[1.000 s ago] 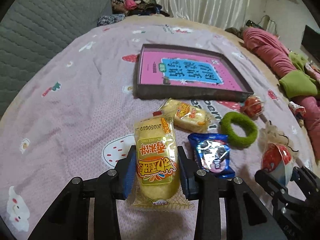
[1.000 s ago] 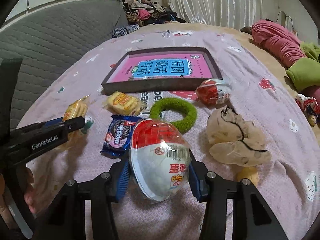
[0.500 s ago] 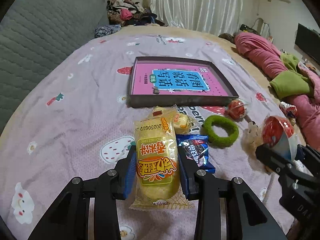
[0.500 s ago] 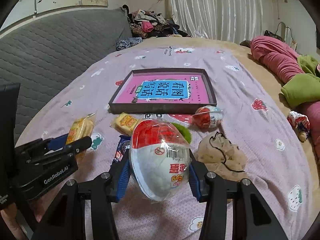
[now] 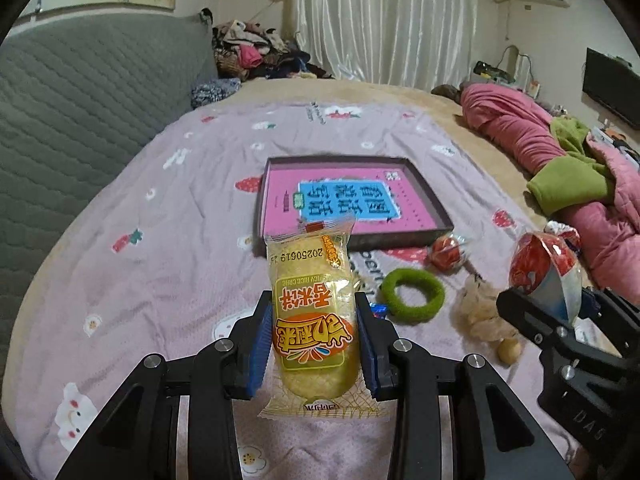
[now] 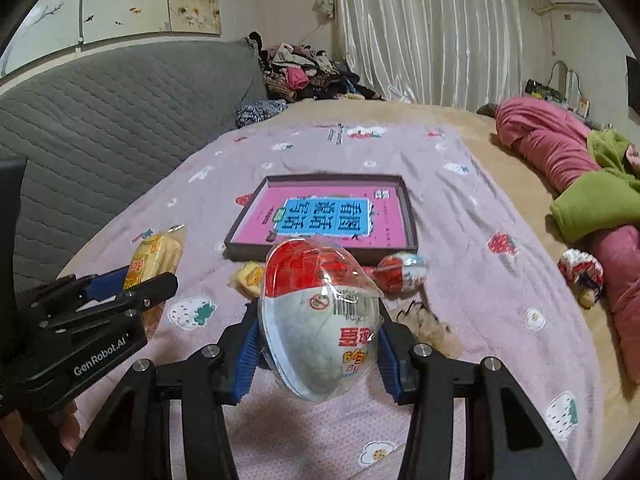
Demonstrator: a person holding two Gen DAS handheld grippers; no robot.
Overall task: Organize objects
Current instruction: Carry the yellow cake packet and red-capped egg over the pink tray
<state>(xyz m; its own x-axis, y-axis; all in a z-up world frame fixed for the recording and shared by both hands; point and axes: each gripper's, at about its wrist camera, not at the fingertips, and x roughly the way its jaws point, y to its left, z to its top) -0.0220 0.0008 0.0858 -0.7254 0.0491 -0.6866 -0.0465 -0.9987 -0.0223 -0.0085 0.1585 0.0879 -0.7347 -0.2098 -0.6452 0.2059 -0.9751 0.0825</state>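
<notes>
Bed with a lilac printed blanket (image 5: 168, 248) fills both views, grey quilted headboard (image 5: 80, 92) on the left side, pink and green bedding (image 5: 560, 168) bunched on the right. Mid-blanket sits a shallow dark tray (image 6: 240, 236) with a pink booklet (image 6: 324, 216) lying flat inside, nothing else in it. Left gripper (image 5: 314, 344) is clamped on a yellow rice-cake packet (image 5: 312, 312), held upright above the blanket, short of the tray's near wall. Right gripper (image 6: 318, 344) is clamped on a large red-and-white egg-shaped snack (image 6: 318, 312) in clear wrap, also held off the blanket near the tray's front edge. Loose on the blanket between grippers and tray: green hair tie (image 5: 412, 296), beige crumpled cloth (image 5: 480, 316), a small red-and-white egg (image 6: 400, 272), a small yellow snack (image 6: 248, 276), and a blue wrapper corner (image 5: 378, 310) just peeking out. Likely step — carrying both items to the tray. Risks: the egg's slick wrap and rounded shell could slide out of the pads if the squeeze eases; the soft packet may crush or pivot, being gripped only on its lower half; both grippers heading for one tray could knock together — or snag its near wall if they come in low.
</notes>
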